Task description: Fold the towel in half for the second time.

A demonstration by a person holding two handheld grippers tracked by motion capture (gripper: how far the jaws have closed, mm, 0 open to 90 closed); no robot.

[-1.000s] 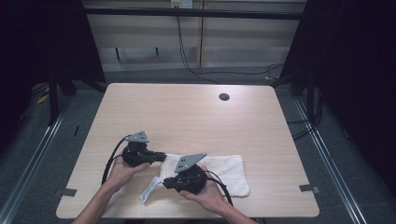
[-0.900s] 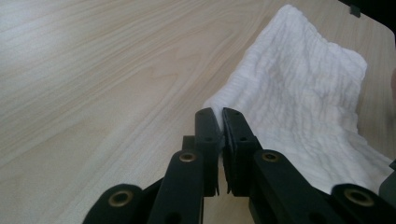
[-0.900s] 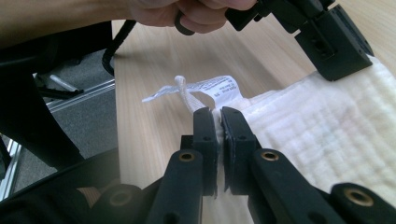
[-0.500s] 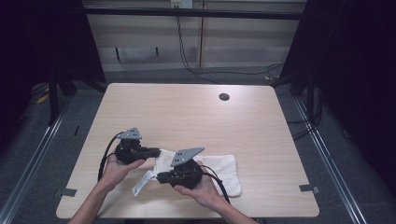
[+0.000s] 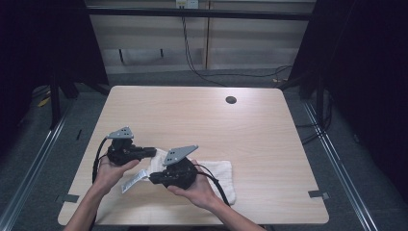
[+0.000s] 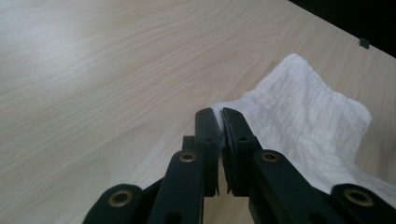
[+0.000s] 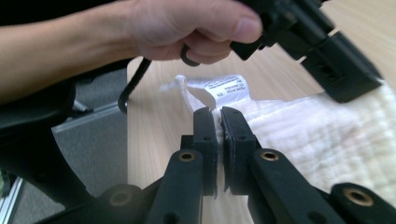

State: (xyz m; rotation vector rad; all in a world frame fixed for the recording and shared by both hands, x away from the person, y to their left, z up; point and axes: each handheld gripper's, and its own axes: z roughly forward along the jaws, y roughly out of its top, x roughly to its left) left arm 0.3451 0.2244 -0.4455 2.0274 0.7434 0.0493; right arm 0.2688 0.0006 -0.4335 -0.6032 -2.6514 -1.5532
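Below centre in the high view, a white towel [image 5: 211, 173] lies on the wooden counter [image 5: 202, 120], partly under both hands. Left tool [image 5: 155, 152] and right tool [image 5: 150, 179] each sit clamped on the towel's left edge, cloth pinched between the black jaws in both gripper views. A sewn-in label [image 7: 228, 88], upper centre of the right gripper view, carries small print, probably care text but too blurred to read. The left hand [image 7: 187, 28] fills that view's top.
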